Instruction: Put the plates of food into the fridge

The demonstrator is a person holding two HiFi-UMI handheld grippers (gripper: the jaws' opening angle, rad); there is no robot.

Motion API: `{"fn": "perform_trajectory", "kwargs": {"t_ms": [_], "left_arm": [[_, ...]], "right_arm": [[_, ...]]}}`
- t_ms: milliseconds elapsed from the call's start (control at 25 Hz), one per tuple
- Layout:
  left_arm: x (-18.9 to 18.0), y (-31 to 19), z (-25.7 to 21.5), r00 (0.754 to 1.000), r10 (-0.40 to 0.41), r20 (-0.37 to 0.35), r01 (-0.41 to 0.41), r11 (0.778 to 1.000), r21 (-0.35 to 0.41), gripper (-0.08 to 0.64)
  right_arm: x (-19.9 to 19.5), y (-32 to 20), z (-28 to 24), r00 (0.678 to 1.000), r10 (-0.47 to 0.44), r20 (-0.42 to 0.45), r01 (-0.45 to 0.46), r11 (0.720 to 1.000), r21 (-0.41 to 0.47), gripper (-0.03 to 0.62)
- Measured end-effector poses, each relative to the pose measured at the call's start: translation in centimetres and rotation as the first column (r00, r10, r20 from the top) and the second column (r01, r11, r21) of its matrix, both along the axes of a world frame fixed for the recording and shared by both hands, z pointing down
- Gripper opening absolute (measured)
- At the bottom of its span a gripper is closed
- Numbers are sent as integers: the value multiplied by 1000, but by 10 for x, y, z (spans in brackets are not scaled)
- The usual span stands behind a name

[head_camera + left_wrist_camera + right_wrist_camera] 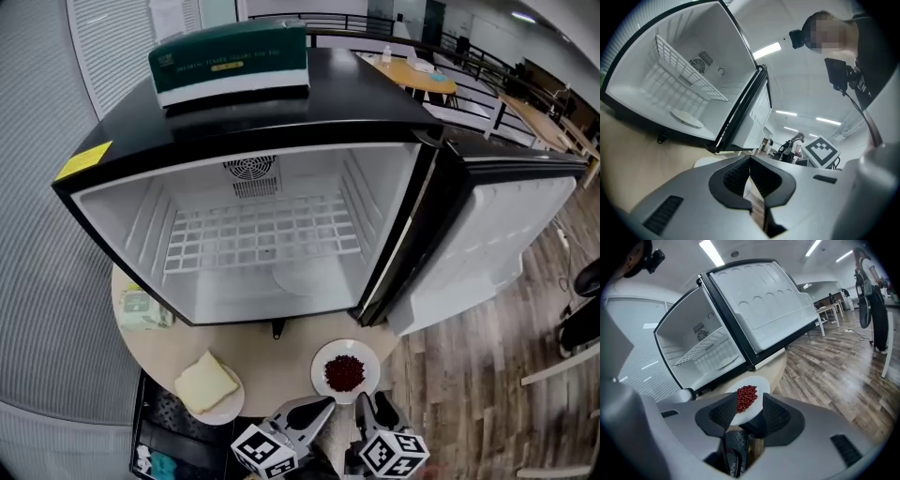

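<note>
Released at the right hand-held gripper (747,411): jaws wide, near rim of the red plate (749,401) showing between them, not pinched. Clenched at the left hand-held gripper (750,161): tips together on nothing, aimed toward the open fridge (642,93). Judged as the reach for the first plate, with neither plate inside yet. To do it well: ease one jaw under the rim and the other over it, short of the red heap. Close firmly and lift flat. Carry toward 12 o'clock across the surface (281,361) onto the shelf (262,234) or the floor beneath it. Stay off the door (497,244) at 2 o'clock. Probably a shallow, smooth plate with loose food, so no tilting and no jerks. Shown only in the head view: bread plate (208,386) at 9 o'clock of the left hand-held gripper, near the surface's edge. Also there: red plate at 11 o'clock of the right one, just beside its tips, and a green box (230,58) on the fridge top. Shown only in the right gripper view: the spread of the jaws around the rim. Shown only in the left gripper view: the tips meeting, and a person (799,143) far off past the door. No bread plate in either gripper view.
</note>
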State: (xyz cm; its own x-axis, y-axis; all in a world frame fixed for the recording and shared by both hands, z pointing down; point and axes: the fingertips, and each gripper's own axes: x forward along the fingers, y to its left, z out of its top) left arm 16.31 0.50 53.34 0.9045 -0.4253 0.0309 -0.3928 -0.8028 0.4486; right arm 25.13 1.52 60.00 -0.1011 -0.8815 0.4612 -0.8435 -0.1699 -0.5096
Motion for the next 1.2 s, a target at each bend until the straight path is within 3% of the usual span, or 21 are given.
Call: {"fn": "perform_trajectory", "kwargs": {"t_ms": [200,400,680,760,840,960,1000,1120,1200], "left_arm": [[-1,-2,6,1000,-11,-15,11,1000,1,-9],[-10,-8,10,999,-37,-16,37,999,-6,-9],[-27,-7,21,997,-73,-6,73,997,-32,-9],[-31,-7,21,997,-80,-4,79,996,-36,-9],[-35,-8,19,996,-86,-4,86,996,-34,-9],[-42,-12,14,995,-101,-9,101,994,-28,-9],[-44,-13,12,994,-107,-11,107,994,-27,-9],[-53,-17,7,992,-126,-17,126,992,-24,-9],[-59,-21,4,990,-141,-21,140,990,-19,-9]], "right_arm": [[4,-8,24,990,61,129,-56,998,-40,161],[-2,-12,37,958,87,275,-74,996,-57,161],[-5,-15,41,928,95,360,-80,995,-58,160],[-4,-13,41,917,92,388,-78,996,-53,133],[-6,-13,40,879,108,464,-102,994,-39,67],[-12,-18,30,758,120,641,-168,986,14,30],[-13,-20,27,744,114,659,-175,984,27,18],[-17,-20,24,758,104,644,-155,988,23,14],[-25,-22,18,748,90,657,-142,990,26,14]]}}
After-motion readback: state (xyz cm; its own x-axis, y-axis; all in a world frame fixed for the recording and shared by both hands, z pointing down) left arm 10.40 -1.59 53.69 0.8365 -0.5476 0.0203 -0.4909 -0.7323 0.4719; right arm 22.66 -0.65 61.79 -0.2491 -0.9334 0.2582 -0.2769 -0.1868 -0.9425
